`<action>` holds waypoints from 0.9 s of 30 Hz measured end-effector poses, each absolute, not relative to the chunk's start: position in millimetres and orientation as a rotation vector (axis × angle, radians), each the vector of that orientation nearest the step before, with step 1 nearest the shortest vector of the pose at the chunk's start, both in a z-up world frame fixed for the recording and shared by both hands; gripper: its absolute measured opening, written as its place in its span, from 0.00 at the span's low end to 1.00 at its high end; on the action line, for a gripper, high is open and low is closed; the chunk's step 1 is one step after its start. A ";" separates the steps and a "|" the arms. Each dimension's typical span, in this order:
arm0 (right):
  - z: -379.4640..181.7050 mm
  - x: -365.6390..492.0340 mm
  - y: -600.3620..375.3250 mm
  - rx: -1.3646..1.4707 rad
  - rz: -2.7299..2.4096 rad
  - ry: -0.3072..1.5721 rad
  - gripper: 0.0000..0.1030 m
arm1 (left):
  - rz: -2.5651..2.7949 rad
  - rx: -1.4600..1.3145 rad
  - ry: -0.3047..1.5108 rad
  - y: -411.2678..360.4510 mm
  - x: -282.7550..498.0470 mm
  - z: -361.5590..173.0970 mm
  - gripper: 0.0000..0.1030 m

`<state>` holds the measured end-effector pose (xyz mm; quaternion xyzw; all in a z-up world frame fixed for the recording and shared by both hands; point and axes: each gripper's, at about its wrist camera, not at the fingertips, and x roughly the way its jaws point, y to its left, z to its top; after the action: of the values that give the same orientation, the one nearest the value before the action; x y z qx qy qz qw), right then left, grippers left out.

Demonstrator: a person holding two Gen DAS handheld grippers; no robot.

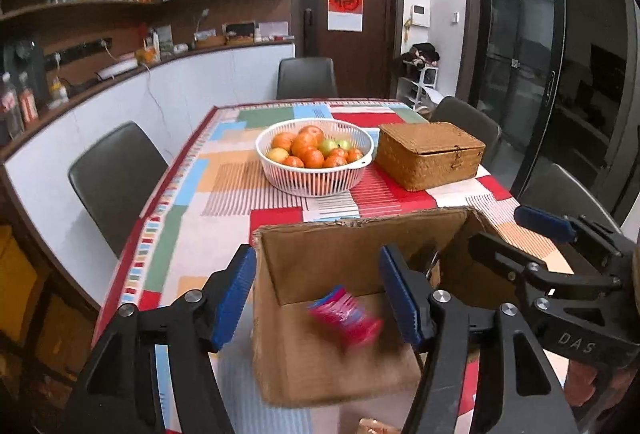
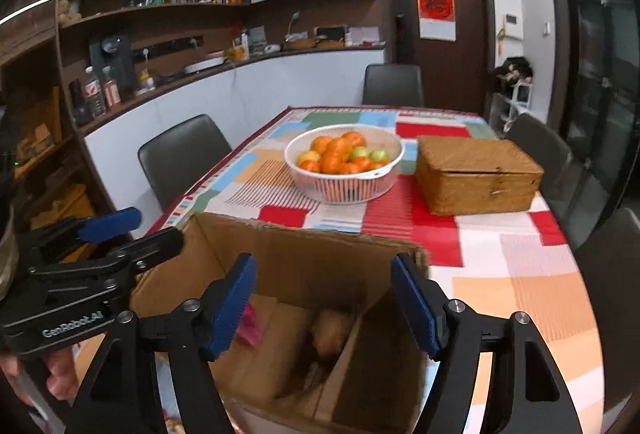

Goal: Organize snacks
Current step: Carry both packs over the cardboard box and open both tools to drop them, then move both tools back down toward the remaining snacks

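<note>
left gripper (image 1: 318,298): wide open, holding nothing. it sits over the near-left part of the box.
right gripper (image 2: 324,302): wide open too, nothing in it. it sits over the middle of the box, looking down inside.
pink pack (image 1: 346,318): a blurry pink and blue snack pack, just below and in front of the left gripper, between its two fingers. i think it is dropping into the box, or just landed. its long side runs from up-left to down-right in the left view.
box (image 1: 320,238): brown cardboard, open on top, at the near edge of the desk, right under both grippers.
other snack (image 2: 330,330): a brownish pack lies deeper in the box, straight ahead of the right gripper.
which is nearer: the left gripper is nearer the pink pack. the right gripper is nearer the brown one.
desk (image 1: 192,193): it has a bright patchwork cloth.
farther out: a white bowl (image 1: 316,189) of oranges and green fruit, and next to it a shut wicker case (image 1: 430,157).
hard to see: the pink pack is smeared, so no words can be read. in the right view only a bit of pink shows behind the left-hand finger. the bottom of the box is dark. something tan pokes in at the low edge of the left view, cut off, maybe one more snack.
</note>
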<state>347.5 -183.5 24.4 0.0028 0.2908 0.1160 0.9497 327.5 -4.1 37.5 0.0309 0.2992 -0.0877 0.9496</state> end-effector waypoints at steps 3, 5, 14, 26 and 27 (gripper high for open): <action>29.4 331.5 -185.3 -0.002 0.241 0.564 0.68 | -0.185 0.068 0.586 -5.3 309.6 44.6 0.63; 32.4 318.0 -185.6 -0.009 0.243 0.547 0.68 | -0.194 0.074 0.569 -5.9 300.1 49.4 0.64; 34.1 270.9 -193.7 -0.009 0.264 0.516 0.68 | -0.258 0.121 0.509 -19.4 255.1 59.1 0.66; 21.5 227.6 -210.7 -0.010 0.208 0.518 0.68 | -0.362 0.139 0.572 -39.8 227.9 31.3 0.66; 19.5 226.1 -211.9 -0.011 0.203 0.522 0.68 | -0.372 0.141 0.581 -41.6 226.9 28.1 0.66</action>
<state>226.1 -211.9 19.5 -0.0055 0.2578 0.1003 0.9610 226.9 -41.6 28.1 0.0690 0.2845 -0.1823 0.9387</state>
